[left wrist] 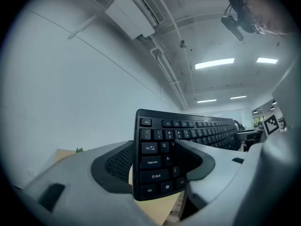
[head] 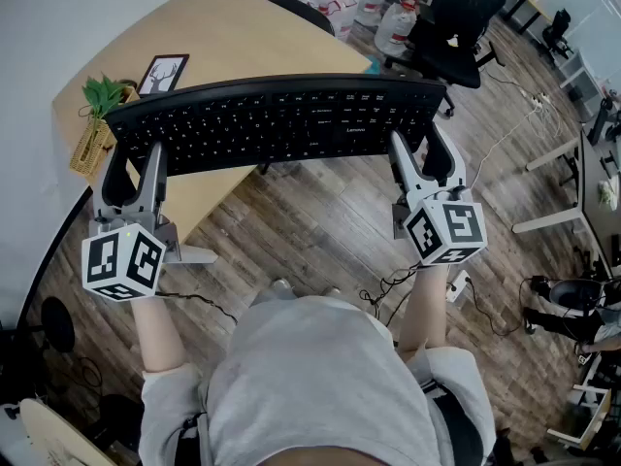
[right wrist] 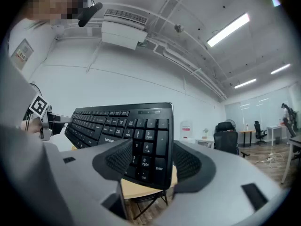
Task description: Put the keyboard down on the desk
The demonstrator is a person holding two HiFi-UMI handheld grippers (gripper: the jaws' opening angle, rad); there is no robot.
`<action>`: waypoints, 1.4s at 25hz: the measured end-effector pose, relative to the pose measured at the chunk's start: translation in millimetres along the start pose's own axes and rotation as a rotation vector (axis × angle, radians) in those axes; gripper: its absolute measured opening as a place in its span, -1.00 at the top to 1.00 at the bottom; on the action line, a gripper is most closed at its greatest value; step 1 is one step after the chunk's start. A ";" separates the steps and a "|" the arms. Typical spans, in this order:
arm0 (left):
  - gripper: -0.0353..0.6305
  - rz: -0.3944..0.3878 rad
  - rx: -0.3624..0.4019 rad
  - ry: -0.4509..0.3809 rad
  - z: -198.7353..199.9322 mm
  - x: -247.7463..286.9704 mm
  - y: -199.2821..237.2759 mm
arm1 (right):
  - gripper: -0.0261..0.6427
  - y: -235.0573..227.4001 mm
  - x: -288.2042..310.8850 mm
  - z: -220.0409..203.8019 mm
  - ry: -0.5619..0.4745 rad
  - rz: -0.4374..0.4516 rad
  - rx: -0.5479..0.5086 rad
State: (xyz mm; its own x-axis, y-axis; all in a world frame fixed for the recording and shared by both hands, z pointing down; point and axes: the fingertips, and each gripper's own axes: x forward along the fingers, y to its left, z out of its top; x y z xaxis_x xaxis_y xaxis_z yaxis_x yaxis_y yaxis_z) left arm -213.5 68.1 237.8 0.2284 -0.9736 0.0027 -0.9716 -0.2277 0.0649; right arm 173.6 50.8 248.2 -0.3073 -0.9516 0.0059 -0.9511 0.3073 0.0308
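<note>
Hiding desk (head: 223, 37) edge, keyboard (head: 277, 119) spans left gripper (head: 133, 163) and right gripper (head: 424, 149)

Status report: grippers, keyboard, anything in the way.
Left gripper, right gripper: each clamped on one end of keyboard. Keyboard aloft over desk edge. Potted plant, picture frame on desk beyond its left end.

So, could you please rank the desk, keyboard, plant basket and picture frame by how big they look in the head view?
1. desk
2. keyboard, held nearer the camera
3. plant basket
4. picture frame

Bright ceiling strips (left wrist: 214, 63) — dark fisheye corners
</note>
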 end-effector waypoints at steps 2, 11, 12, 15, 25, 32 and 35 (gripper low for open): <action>0.14 0.000 0.000 0.000 -0.2 -0.6 1.8 | 0.17 2.1 0.2 -0.5 0.003 -0.002 0.000; 0.14 -0.003 -0.003 0.002 1.5 -1.0 3.8 | 0.17 4.5 -0.4 3.7 0.002 -0.011 -0.014; 0.14 -0.003 -0.001 0.002 2.2 -1.1 3.7 | 0.17 4.5 -0.6 3.6 0.002 -0.012 -0.013; 0.14 -0.004 0.003 0.002 3.6 -1.8 2.7 | 0.17 4.3 -1.6 3.7 0.001 -0.013 -0.013; 0.14 -0.028 0.016 0.011 18.1 -1.5 4.7 | 0.17 9.6 -10.2 13.6 -0.006 -0.045 0.002; 0.14 -0.040 0.013 0.014 11.4 4.8 5.8 | 0.17 8.0 -8.3 8.5 -0.004 -0.059 0.002; 0.14 -0.035 0.012 0.008 5.5 7.0 5.2 | 0.17 5.8 -5.2 3.3 -0.010 -0.054 0.000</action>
State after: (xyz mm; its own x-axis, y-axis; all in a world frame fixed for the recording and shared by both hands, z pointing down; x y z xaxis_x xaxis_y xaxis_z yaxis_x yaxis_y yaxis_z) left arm -217.3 60.0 232.6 0.2622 -0.9650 0.0085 -0.9638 -0.2615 0.0527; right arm 169.6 57.6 245.0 -0.2553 -0.9668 -0.0060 -0.9664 0.2551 0.0309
